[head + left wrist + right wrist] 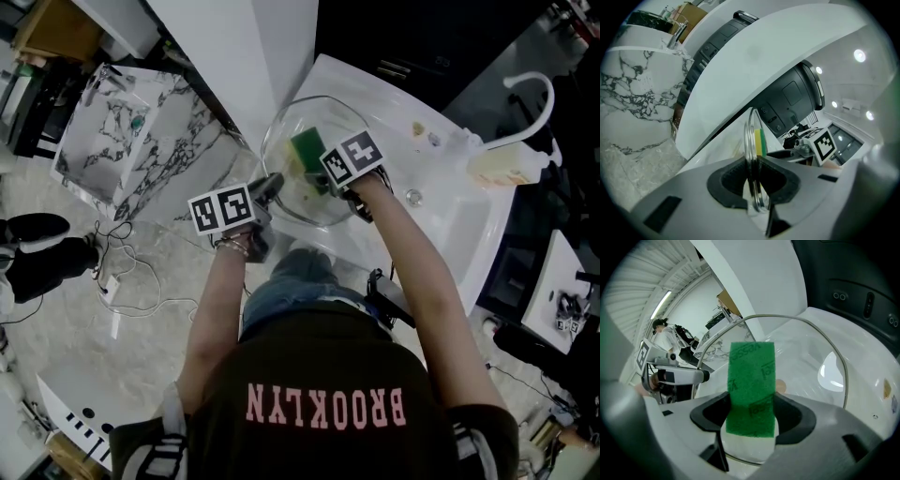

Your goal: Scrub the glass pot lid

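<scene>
Seemingly mid-scrub: left gripper (757,180) jaws nip the glass pot lid (751,136) by its rim over the sink (450,216), right gripper (752,420) squeezes the green sponge (751,380) at its glass, no suds visible, so prob. most scrubbing's left.

Overhead plus two close lid (343,118) views

A lab-like workroom is hosting a mock kitchen: a white sink (441,202) is standing beside a marble-patterned cabinet (141,141), with cables (131,281) trailing across the floor.
</scene>
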`<state>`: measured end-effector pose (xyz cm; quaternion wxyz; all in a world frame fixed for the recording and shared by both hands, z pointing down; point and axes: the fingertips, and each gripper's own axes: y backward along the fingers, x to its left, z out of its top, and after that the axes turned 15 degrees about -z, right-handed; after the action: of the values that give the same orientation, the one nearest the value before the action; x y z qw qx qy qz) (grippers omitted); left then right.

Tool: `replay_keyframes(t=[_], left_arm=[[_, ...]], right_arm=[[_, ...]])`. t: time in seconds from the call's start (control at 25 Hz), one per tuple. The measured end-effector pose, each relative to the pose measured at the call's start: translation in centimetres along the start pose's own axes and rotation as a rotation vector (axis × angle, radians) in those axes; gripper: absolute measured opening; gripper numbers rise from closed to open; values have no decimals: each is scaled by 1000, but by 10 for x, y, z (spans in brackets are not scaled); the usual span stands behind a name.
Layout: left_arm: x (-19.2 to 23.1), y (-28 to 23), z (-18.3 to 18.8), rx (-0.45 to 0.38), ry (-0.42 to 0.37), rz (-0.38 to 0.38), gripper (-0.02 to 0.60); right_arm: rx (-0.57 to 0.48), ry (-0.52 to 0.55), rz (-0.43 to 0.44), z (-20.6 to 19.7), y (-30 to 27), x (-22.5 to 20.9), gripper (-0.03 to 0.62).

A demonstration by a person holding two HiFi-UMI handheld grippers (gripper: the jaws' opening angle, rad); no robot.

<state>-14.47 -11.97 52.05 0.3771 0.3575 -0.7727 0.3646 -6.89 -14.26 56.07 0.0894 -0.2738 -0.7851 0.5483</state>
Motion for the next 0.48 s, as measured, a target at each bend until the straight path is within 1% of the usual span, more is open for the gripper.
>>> replay_keyframes(t=[0.12,0.16,0.36,0.48], left_arm=[[0,1,2,-1,0,1,51],[0,2,2,-2,1,0,51],[0,2,3,-2,-3,3,51],[1,0,3,3,-6,9,51]], right_arm=[[11,13,-93,-4,-2,-25,281],[13,6,-110,-6,-3,-35,282],[0,-117,-77,-9,-5,-67,282],[9,-128,-96,-13,-4,-82,282]])
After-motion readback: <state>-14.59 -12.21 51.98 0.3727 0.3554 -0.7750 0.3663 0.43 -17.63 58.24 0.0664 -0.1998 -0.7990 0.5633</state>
